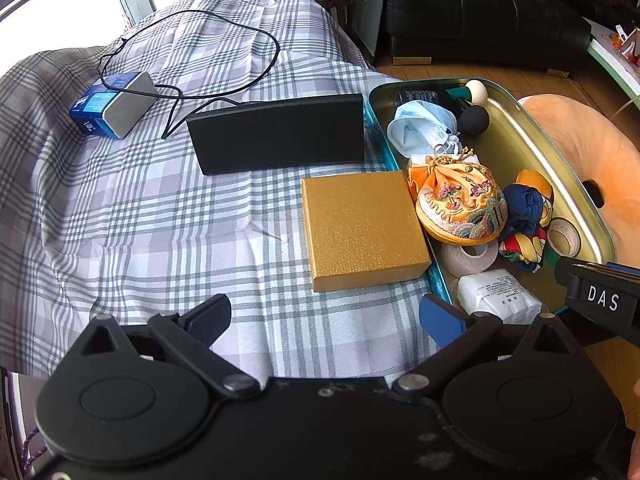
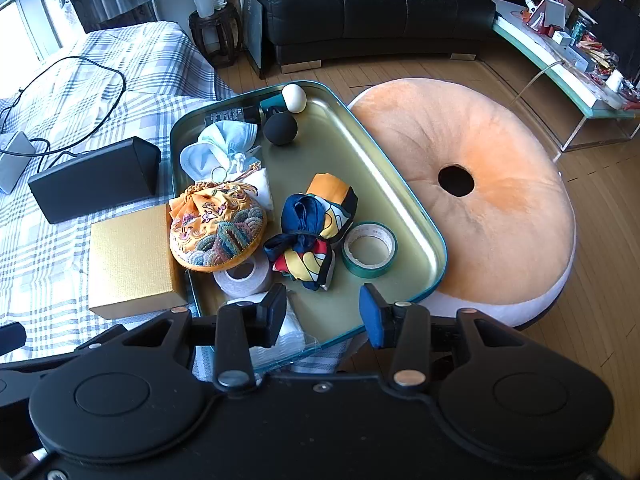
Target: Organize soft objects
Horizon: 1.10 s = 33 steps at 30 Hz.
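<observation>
- Inside the teal-rimmed metal tray (image 2: 400, 196): embroidered pouch (image 2: 218, 232), knotted scarf (image 2: 308, 236), face mask (image 2: 224, 144), perhaps a tissue pack (image 1: 498, 292).
- Left gripper (image 1: 324, 320): spread wide over the plaid cloth (image 1: 160, 208), empty.
- Right gripper (image 2: 322, 314): parted above the tray's near edge, gripping nothing.

Plaid bed (image 1: 160, 208), gold box (image 1: 362, 228), tin tray (image 2: 400, 204)

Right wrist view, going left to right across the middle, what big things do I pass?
Black box → gold box → embroidered pouch → knotted scarf → green tape roll → orange ring cushion.
</observation>
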Each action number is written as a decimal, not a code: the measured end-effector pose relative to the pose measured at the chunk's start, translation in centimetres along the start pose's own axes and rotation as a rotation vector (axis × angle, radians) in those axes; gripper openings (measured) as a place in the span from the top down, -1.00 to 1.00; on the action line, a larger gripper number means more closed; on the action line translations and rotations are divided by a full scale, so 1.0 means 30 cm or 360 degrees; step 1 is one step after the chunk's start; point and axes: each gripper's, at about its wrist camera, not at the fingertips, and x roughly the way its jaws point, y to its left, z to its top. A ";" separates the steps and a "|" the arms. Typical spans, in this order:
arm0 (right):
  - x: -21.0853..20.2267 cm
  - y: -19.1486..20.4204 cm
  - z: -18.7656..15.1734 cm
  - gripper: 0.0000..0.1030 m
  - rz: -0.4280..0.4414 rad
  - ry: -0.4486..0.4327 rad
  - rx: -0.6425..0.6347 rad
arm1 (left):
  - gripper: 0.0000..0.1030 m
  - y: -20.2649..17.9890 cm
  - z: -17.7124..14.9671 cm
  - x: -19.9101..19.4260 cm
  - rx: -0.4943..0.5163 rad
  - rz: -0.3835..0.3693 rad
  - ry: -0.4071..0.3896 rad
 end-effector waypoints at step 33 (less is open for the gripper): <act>0.006 0.004 -0.003 0.16 0.0013 0.0009 -0.0017 | -0.98 0.006 -0.006 0.008 0.0011 -0.0042 0.0024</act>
